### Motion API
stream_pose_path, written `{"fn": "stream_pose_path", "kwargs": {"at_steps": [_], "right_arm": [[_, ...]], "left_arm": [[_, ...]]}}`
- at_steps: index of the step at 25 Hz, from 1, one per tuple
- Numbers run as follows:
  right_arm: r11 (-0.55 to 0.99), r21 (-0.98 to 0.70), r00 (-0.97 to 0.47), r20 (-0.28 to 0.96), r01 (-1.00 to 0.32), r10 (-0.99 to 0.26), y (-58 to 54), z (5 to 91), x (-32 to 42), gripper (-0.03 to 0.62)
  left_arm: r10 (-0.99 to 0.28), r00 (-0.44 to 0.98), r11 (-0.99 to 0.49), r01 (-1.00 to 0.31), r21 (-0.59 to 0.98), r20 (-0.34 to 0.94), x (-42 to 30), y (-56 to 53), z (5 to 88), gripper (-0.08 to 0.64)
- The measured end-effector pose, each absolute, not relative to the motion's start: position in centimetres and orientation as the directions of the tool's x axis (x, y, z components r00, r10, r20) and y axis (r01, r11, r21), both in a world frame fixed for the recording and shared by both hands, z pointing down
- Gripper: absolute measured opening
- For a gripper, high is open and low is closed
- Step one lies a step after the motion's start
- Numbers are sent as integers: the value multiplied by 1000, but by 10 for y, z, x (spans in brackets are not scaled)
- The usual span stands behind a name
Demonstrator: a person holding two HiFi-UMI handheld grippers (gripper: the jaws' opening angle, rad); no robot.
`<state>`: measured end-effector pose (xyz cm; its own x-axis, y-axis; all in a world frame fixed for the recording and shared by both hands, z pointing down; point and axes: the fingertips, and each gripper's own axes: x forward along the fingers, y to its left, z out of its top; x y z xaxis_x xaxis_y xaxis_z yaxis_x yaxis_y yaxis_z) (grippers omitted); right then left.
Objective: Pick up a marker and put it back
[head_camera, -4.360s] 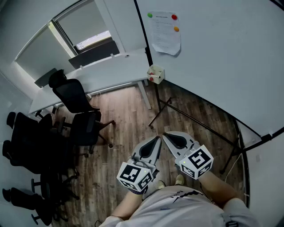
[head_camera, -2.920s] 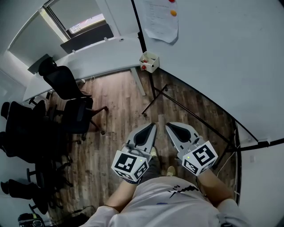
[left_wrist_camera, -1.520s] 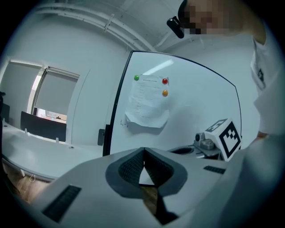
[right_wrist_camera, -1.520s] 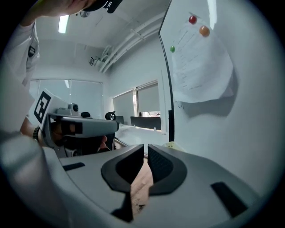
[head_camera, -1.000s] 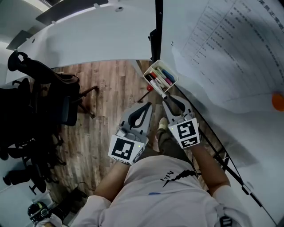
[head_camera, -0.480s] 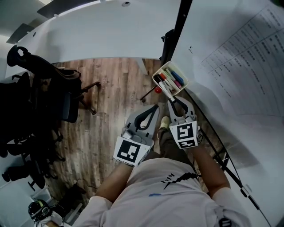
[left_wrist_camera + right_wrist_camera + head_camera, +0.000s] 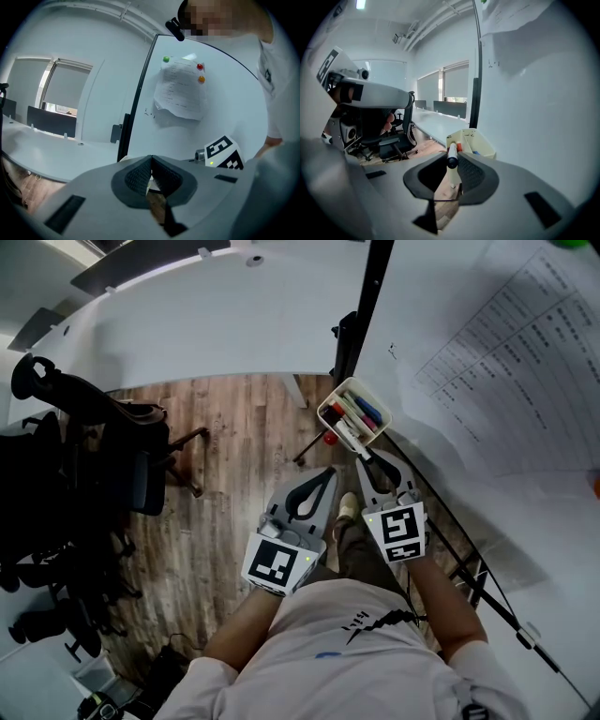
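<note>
The whiteboard (image 7: pixel 525 521) fills the right side of the head view. Some four seconds ago it stood well off across the floor (image 7: pixel 225 446); now the person is right up against it. A white desk (image 7: pixel 234 324) runs along the top, and dark chairs (image 7: pixel 84 456) crowd the left. A printed paper (image 7: pixel 506 362) hangs on the board; it was small and far in the earliest frame and is now large and near.

The left gripper (image 7: pixel 330 472) hangs over the floor just beside the right one, as it did in every earlier frame. In its own view its jaws (image 7: pixel 151 161) are pressed together with nothing between them.

The right gripper (image 7: pixel 366 457) points at the near corner of the tray (image 7: pixel 334 397), which is fixed at the whiteboard's lower left edge. It was already at that corner half a second ago, and little has shifted there since. Its jaws are clenched on a marker (image 7: pixel 349 434).

In the right gripper view the marker (image 7: pixel 452 157) shows its black end sticking up between the pads, and its white barrel runs on to the tray's (image 7: pixel 480 146) near rim. Whether its far end rests inside the tray I cannot tell. Other markers, red and blue among them, lie in the tray
</note>
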<state>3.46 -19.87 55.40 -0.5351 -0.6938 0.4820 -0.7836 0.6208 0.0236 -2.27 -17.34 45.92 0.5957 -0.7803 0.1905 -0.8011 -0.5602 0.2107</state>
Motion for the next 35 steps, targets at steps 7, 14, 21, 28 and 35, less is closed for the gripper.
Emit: {"fn": "stream_pose_path", "kwargs": {"at_steps": [7, 14, 21, 28, 35], "right_arm": [[593, -21, -540, 440, -805, -718, -192, 520, 37, 78], [563, -61, -544, 361, -824, -758, -187, 471, 39, 78], [573, -69, -570, 257, -817, -781, -177, 410, 29, 78], [579, -39, -576, 173, -815, -799, -171, 357, 24, 78], [582, -8, -577, 144, -813, -804, -169, 337, 17, 78]], "left_arm": [[-752, 629, -593, -776, 215, 196, -20, -166, 452, 12], [-745, 640, -607, -767, 207, 187, -26, -165, 434, 12], [-735, 667, -642, -743, 189, 122, -26, -163, 391, 12], [-732, 678, -662, -730, 166, 64, -31, -162, 352, 12], [-727, 686, -675, -722, 155, 29, -35, -162, 330, 12]]}}
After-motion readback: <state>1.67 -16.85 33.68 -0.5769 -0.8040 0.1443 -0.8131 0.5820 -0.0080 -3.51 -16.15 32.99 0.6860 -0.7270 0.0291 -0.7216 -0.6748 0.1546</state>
